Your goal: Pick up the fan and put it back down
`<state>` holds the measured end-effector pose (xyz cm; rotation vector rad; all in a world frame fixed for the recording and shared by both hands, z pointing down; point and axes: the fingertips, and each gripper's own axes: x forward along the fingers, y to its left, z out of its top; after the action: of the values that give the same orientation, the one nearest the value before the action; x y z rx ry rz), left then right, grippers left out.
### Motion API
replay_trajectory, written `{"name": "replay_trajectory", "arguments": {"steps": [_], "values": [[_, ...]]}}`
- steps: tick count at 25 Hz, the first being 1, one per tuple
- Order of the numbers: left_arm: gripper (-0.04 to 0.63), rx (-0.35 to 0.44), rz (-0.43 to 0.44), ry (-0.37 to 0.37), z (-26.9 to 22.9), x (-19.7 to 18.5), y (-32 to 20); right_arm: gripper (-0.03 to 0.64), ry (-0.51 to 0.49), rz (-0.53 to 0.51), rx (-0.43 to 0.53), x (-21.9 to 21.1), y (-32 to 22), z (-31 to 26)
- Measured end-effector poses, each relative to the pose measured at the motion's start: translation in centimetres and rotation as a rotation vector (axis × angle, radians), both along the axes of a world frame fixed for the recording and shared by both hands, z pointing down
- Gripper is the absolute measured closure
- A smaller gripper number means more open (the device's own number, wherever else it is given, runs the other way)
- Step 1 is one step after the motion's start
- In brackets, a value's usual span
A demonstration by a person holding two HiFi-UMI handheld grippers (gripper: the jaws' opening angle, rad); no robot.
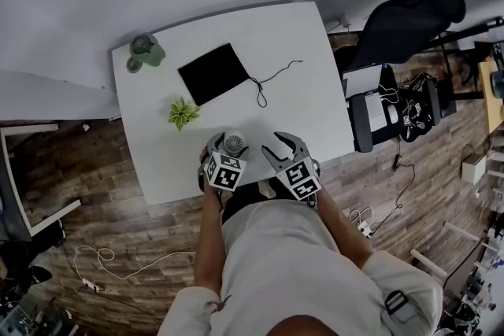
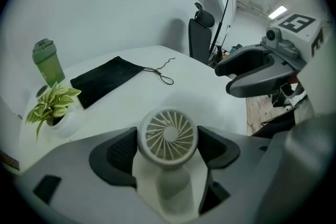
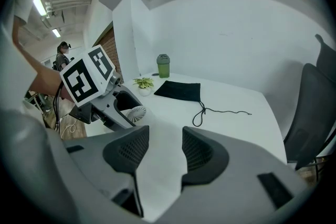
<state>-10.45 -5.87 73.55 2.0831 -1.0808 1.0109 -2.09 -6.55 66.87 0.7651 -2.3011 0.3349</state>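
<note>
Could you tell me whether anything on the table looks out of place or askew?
Nothing stands out: the bottle and plant stand upright, and the black pouch lies flat, its drawstring trailing loose across the table.

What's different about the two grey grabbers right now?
The left grey gripper pinches the small round white fan between its jaws; the right grey gripper holds nothing. The left gripper's jaws stand wider apart than the right gripper's. Both point down at the near edge of the white table.
</note>
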Motion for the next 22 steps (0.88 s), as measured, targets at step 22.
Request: {"name": "replay_trajectory", "arguments": {"steps": [22], "values": [[0.230,0.003,-0.042,0.009,1.5,-0.1,0.5,0.416,-0.011,0.019,0.010,0.2,0.4,-0.6]]}}
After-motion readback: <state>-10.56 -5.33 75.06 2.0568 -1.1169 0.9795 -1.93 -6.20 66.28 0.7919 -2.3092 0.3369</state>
